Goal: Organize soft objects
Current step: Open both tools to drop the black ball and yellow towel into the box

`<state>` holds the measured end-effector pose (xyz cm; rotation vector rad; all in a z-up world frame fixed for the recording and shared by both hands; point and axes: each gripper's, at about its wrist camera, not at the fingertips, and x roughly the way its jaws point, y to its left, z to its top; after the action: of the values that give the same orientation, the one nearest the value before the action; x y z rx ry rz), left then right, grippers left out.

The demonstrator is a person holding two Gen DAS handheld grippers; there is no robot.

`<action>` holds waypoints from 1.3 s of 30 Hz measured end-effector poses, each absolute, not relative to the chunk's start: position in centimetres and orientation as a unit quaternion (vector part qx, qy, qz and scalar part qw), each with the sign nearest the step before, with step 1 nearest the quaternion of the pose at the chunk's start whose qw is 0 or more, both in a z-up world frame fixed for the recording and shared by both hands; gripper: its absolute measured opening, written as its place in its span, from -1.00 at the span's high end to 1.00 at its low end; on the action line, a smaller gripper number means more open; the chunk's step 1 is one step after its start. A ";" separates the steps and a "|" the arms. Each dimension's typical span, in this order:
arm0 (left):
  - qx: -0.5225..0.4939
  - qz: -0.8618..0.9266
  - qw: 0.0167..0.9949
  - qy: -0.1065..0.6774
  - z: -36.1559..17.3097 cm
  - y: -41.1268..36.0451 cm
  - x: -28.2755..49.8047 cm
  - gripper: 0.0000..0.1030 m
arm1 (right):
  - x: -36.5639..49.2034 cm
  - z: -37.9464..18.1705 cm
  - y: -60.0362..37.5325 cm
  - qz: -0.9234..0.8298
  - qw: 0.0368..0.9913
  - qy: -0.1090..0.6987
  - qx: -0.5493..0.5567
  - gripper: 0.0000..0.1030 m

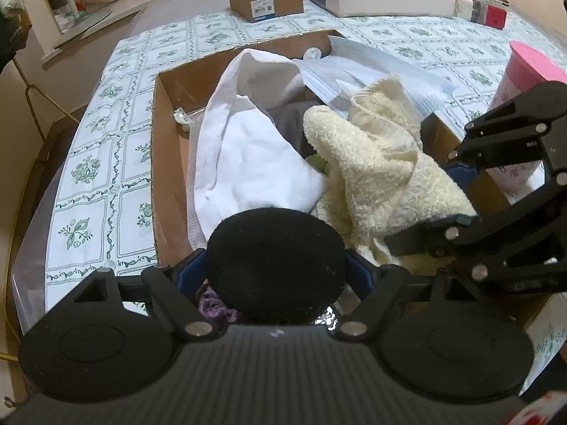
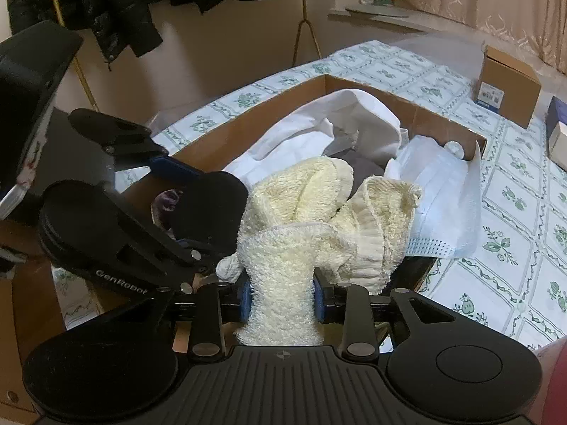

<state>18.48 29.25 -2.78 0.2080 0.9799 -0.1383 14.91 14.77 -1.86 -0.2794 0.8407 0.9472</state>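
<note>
Fingers of our right gripper (image 2: 281,299) pinch the cream towel (image 2: 283,248) over the cardboard box (image 2: 248,127); left gripper (image 1: 276,272) fingers clamp a black round pad (image 1: 276,262). We judge placing underway. Next: release both into the box.

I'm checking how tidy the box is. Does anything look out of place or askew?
Yes. The cream towel lies bunched, not folded, with one end between the right gripper fingers. A blue-edged white cloth spills over the box rim onto the tablecloth. The white garment is crumpled.
</note>
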 end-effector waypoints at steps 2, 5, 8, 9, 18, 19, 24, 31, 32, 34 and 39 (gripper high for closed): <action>0.107 -0.072 0.874 0.468 -2.8 29.2 18.3 -0.57 | 14.4 -1.8 14.6 0.449 0.795 0.386 -0.132 0.11; 0.120 -0.080 0.874 0.463 -2.6 29.1 17.8 -0.61 | 13.7 -1.4 14.3 0.454 0.795 0.378 -0.137 -0.04; 0.136 -0.081 0.875 0.457 -2.3 29.0 17.1 -0.68 | 12.9 -0.7 13.7 0.465 0.792 0.369 -0.143 -0.07; 0.138 -0.083 0.875 0.456 -2.2 29.0 16.8 -0.68 | 12.6 -0.5 13.4 0.467 0.791 0.367 -0.145 -0.07; 0.111 -0.092 0.888 0.437 0.1 30.0 14.7 -0.69 | 10.9 3.2 11.0 0.470 0.816 0.319 -0.107 -0.07; 0.103 -0.089 0.891 0.433 0.5 30.2 14.6 -0.69 | 11.1 3.4 10.9 0.466 0.820 0.317 -0.101 -0.07; 0.088 -0.062 0.901 0.420 1.5 31.2 14.2 -0.69 | 12.4 1.6 12.3 0.456 0.813 0.346 -0.106 0.36; 0.074 -0.048 0.905 0.416 1.6 31.7 13.8 -0.69 | 11.5 -1.5 14.1 0.495 0.767 0.391 -0.118 0.37; 0.071 -0.047 0.906 0.414 1.6 31.7 13.7 -0.69 | 11.3 -1.5 14.1 0.497 0.765 0.392 -0.120 0.37; 0.061 -0.044 0.908 0.412 1.7 31.7 13.4 -0.69 | 11.1 -1.2 13.8 0.496 0.767 0.388 -0.126 0.37; 0.030 -0.030 0.914 0.403 2.0 31.3 12.3 -0.69 | 9.8 0.8 11.6 0.476 0.797 0.355 -0.111 -0.02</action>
<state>12.28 31.29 2.02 0.0612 0.8307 -0.0614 9.84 11.58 0.76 -0.2381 0.7633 1.0231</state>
